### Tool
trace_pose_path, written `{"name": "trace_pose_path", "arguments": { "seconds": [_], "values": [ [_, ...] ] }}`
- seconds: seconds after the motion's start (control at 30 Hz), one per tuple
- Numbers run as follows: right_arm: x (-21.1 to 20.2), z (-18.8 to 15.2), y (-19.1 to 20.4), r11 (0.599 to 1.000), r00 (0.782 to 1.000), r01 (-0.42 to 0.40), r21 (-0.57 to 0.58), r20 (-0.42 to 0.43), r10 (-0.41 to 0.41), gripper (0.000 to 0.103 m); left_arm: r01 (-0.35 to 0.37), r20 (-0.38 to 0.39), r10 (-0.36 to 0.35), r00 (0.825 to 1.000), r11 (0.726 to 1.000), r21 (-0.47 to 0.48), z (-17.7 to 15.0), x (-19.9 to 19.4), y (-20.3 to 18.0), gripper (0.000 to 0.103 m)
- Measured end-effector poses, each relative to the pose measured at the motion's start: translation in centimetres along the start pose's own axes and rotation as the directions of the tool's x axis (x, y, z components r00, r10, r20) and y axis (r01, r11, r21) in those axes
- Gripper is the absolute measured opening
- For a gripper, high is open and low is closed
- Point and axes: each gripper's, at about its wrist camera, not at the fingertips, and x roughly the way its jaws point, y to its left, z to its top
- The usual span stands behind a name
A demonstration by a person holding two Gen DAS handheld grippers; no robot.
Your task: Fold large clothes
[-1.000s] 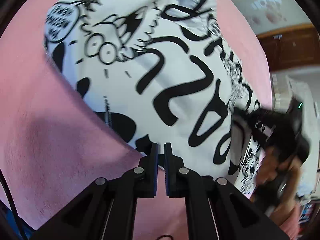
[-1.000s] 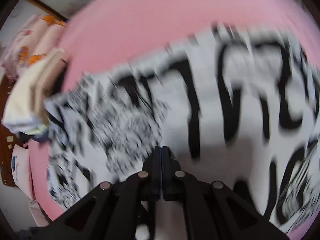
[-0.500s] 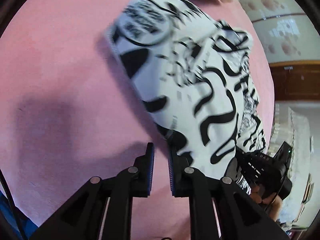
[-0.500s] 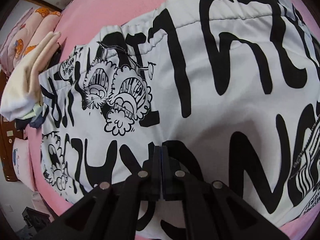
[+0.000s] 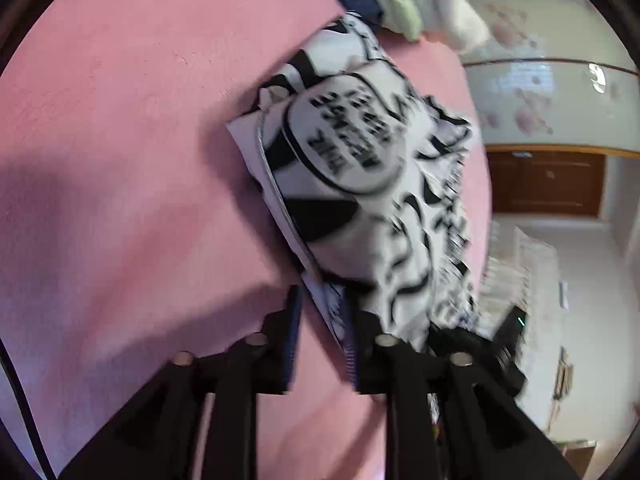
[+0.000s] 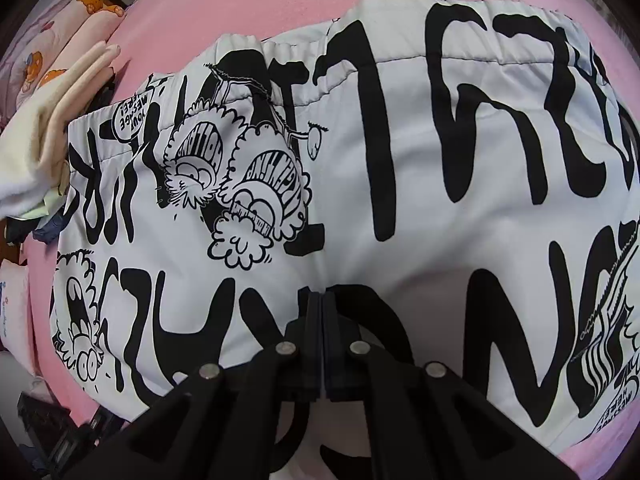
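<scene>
The white garment with black cartoon print [image 5: 360, 184] lies folded on the pink surface [image 5: 132, 140]. My left gripper [image 5: 322, 312] is open, low at the garment's near corner; the fabric edge reaches between its fingers. In the right wrist view the same garment [image 6: 360, 200] lies spread flat with its elastic waistband at the far side. My right gripper [image 6: 322, 300] is shut and rests on the fabric; I cannot tell whether cloth is pinched between its jaws. The other gripper [image 5: 480, 344] shows dark at the garment's right end.
A pile of other folded clothes [image 5: 408, 4] lies at the far edge of the pink surface, also cream and pink ones [image 6: 60, 92] at the left. Wooden cabinet doors [image 5: 548, 180] and a white wall stand beyond.
My left gripper has opened wider and swung along the garment to its corner. The right gripper stays shut, its view now steady over the flat fabric.
</scene>
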Motion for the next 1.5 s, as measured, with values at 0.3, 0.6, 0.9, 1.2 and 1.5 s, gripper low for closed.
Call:
{"name": "trace_pose_path", "arguments": {
  "seconds": [0.3, 0.6, 0.9, 1.2, 1.5],
  "values": [
    [0.2, -0.8, 0.9, 0.999, 0.999, 0.006, 0.038, 0.052, -0.008, 0.0, 0.105, 0.045, -0.108, 0.993, 0.993, 0.052, 3.7, -0.5, -1.2, 0.085],
    [-0.1, -1.9, 0.6, 0.999, 0.997, 0.001, 0.038, 0.078, -0.004, 0.0, 0.051, 0.055, -0.053, 0.997, 0.998, 0.045, 7.7, 3.9, -1.0, 0.087],
    [-0.2, -1.8, -0.4, 0.998, 0.996, -0.018, 0.061, 0.088, 0.013, 0.0, 0.1, 0.094, -0.102, 0.99, 0.995, 0.021, 9.4, 5.0, -0.8, 0.07],
    [-0.5, -1.7, -1.6, 0.994, 0.994, -0.052, 0.096, 0.101, 0.043, 0.0, 0.067, 0.156, -0.104, 0.982, 0.972, 0.224, 8.6, 3.2, -5.4, 0.034],
    [-0.9, -2.5, -4.2, 0.983, 0.984, -0.148, 0.108, 0.114, 0.135, 0.0, 0.119, 0.173, -0.23, 0.958, 0.863, 0.491, 4.6, 0.7, -15.5, 0.026]
  ]
}}
